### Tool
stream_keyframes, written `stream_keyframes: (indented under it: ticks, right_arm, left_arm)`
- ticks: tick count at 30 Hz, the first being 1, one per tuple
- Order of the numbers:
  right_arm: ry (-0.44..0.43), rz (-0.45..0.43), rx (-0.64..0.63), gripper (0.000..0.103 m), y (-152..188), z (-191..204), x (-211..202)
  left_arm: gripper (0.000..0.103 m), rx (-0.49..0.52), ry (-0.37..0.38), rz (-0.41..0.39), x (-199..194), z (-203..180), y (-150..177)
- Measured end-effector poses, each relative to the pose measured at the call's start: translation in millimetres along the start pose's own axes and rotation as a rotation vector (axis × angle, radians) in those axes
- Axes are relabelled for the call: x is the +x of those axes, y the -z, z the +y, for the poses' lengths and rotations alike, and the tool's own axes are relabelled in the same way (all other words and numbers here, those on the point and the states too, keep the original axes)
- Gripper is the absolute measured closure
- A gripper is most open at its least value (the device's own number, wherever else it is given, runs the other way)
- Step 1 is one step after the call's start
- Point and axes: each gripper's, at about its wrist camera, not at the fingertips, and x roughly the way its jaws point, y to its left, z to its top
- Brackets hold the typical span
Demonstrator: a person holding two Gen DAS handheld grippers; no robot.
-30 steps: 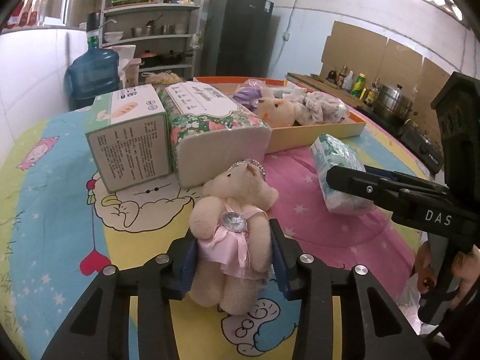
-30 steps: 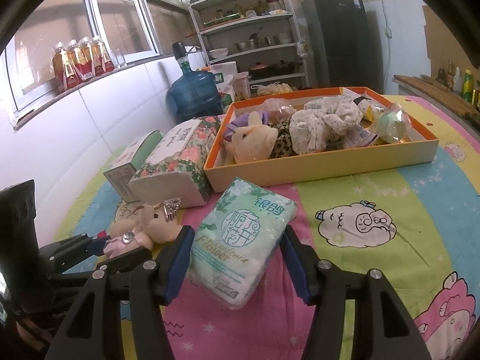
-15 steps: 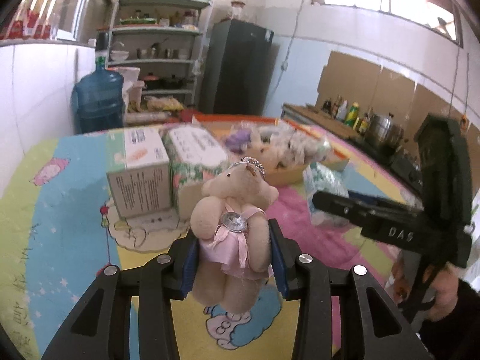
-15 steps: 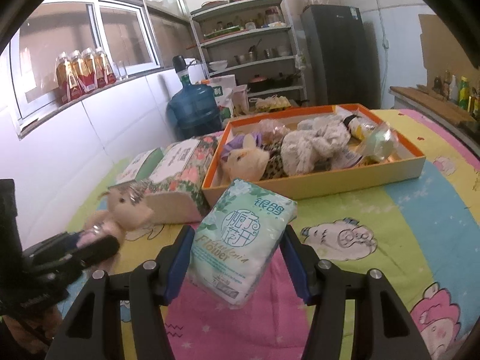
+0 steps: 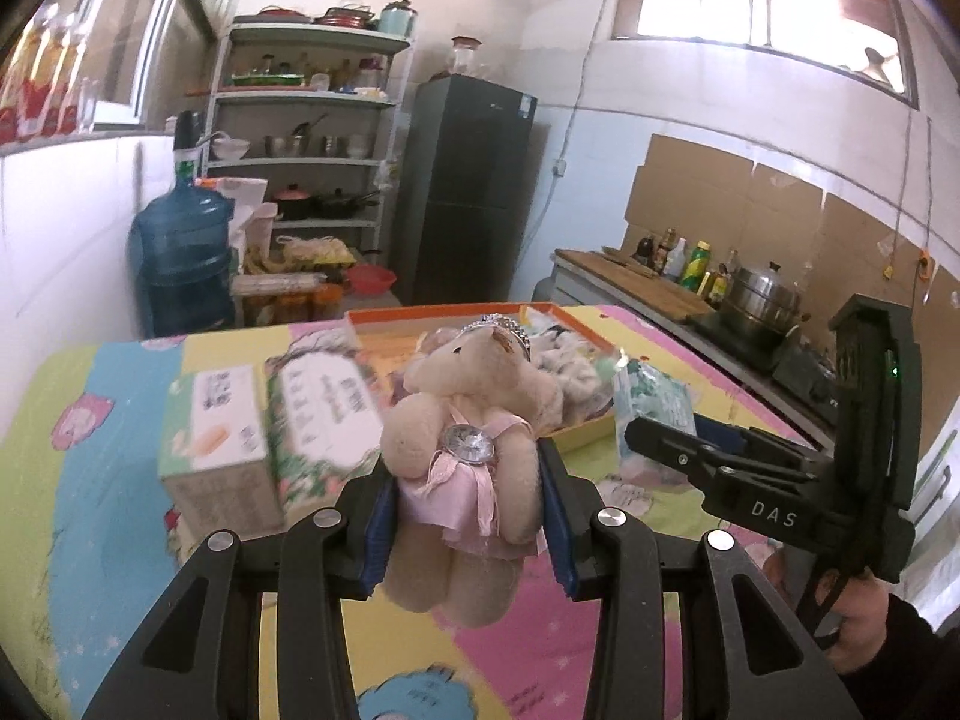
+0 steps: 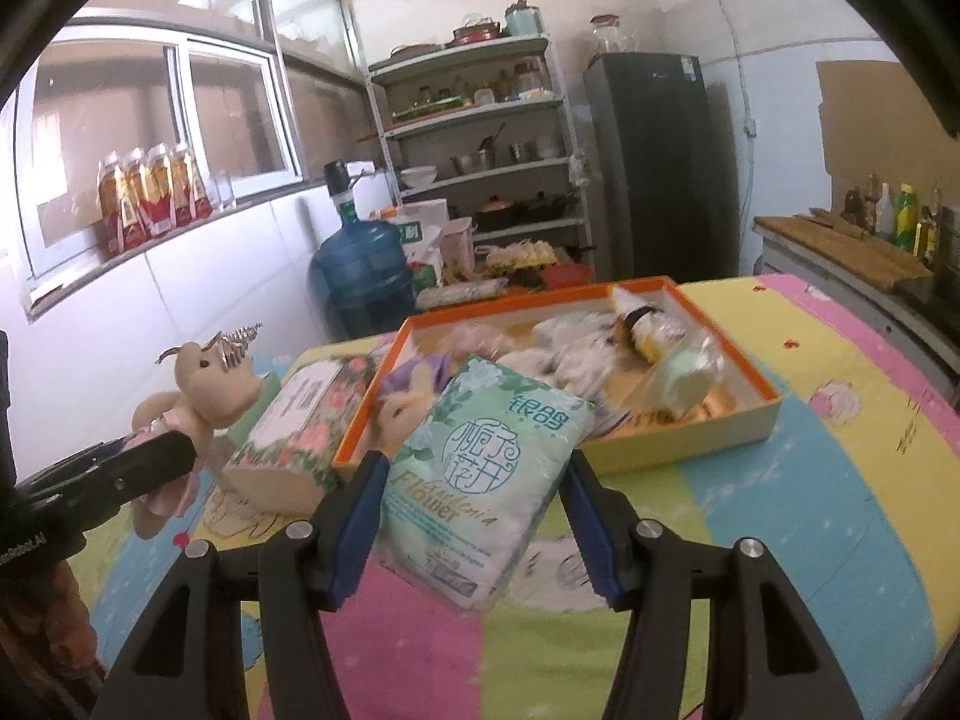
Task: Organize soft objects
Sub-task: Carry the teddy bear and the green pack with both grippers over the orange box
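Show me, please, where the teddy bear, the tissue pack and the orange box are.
teddy bear (image 5: pixel 462 456): left wrist view, on its chest.
tissue pack (image 6: pixel 480 474): right wrist view, on the printed front.
orange box (image 6: pixel 684 435): right wrist view, on its near outer wall.

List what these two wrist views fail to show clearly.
- Orange tray contents: motion-blurred in both views, partly hidden by the tissue pack in the right wrist view.
- Tissue boxes: print blurred in the left wrist view.
- Teddy bear: its sides hidden by the left gripper pads.
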Motion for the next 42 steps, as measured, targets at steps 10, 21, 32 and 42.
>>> stream_keyframes:
  ticks: [10,21,32,42]
  right_arm:
    - [0.006,-0.048,-0.044,0.044,-31.9,-45.7,2.7]
    - [-0.050,-0.027,-0.051,0.044,-59.4,-94.9,28.8]
    - [-0.072,-0.014,-0.128,0.044,-94.1,-112.3,63.5]
    - [-0.117,0.054,-0.127,0.044,-98.5,-116.1,112.0]
  left_arm:
    - [0.060,-0.020,0.000,-0.003,45.6,-29.0,-33.8]
    - [0.060,-0.031,-0.037,0.028,111.0,-54.7,-56.2]
    - [0.060,-0.021,-0.077,0.045,161.8,-68.1,-74.2]
    - [0.060,-0.036,-0.110,0.076,194.0,-64.6,-77.8]
